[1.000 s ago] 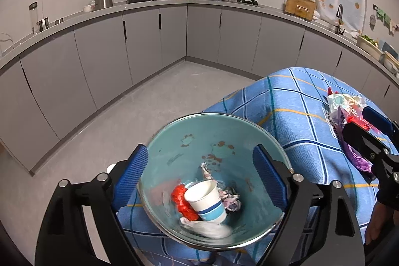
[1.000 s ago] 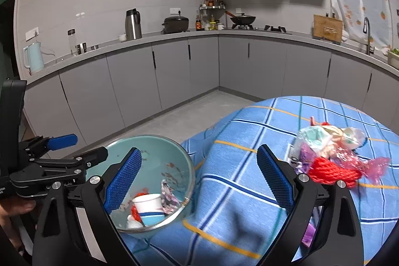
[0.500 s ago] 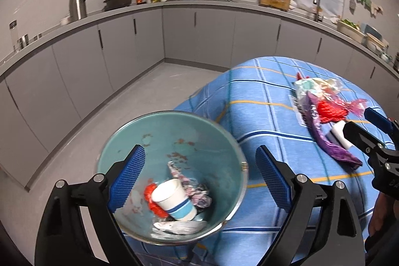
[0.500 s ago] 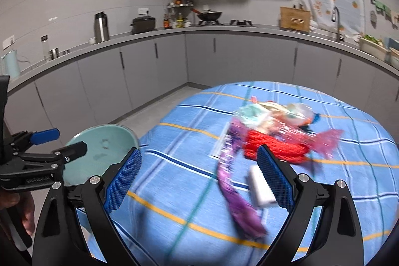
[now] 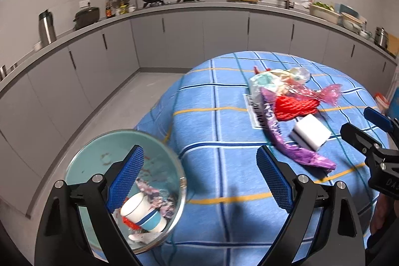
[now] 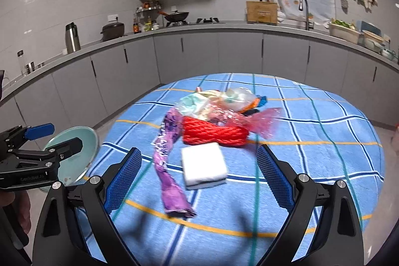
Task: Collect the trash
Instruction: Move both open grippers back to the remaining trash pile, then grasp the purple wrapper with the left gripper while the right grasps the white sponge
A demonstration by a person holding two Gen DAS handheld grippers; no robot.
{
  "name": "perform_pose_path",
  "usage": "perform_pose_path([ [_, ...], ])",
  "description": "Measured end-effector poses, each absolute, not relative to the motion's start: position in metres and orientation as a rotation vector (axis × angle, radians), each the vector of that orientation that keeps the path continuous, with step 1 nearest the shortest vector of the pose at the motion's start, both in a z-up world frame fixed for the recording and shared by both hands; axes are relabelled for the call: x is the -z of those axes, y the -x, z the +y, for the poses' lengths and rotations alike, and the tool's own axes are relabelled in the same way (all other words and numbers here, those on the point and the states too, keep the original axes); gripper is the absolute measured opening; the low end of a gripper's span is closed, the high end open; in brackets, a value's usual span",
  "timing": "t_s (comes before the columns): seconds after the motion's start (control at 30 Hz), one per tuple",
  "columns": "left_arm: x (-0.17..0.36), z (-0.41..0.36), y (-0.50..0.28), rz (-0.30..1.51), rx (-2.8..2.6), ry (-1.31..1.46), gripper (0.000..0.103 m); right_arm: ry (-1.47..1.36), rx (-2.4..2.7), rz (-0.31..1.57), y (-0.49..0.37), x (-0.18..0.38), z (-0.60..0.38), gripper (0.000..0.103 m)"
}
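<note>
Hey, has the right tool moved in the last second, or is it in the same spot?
Yes. The right tool swung rightward, away from the teal bowl. It is now open above the white sponge on the blue checked tablecloth, with the pile of wrappers centred ahead.

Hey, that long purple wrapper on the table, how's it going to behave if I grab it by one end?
The purple wrapper looks like thin crinkled film, so it will probably hang limp and weigh very little. Its glossy surface may slip between the pads. Its far end lies against the red netting, which might drag along.

A wok (image 6: 176, 15) and steel kettle (image 6: 72, 37) on the grey counter (image 6: 224, 26)
</note>
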State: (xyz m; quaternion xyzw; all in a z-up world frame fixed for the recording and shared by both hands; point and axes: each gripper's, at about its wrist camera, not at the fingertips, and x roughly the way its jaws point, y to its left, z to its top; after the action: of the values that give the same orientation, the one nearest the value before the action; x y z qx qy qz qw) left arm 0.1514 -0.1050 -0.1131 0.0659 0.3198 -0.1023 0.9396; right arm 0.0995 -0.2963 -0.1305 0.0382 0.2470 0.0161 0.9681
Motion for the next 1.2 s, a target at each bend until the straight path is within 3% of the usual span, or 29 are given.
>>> perform_pose_path([
  [0.93,0.157,-0.205,-0.207,0.766,0.284,-0.268,0.088,-0.109,0.112,0.560,-0.096,0.156,-0.351,0.091],
  [1.2,0.169,-0.213,-0.217,0.822,0.313,-0.269,0.059,-0.109,0.112,0.562,-0.096,0.159,-0.355,0.091],
])
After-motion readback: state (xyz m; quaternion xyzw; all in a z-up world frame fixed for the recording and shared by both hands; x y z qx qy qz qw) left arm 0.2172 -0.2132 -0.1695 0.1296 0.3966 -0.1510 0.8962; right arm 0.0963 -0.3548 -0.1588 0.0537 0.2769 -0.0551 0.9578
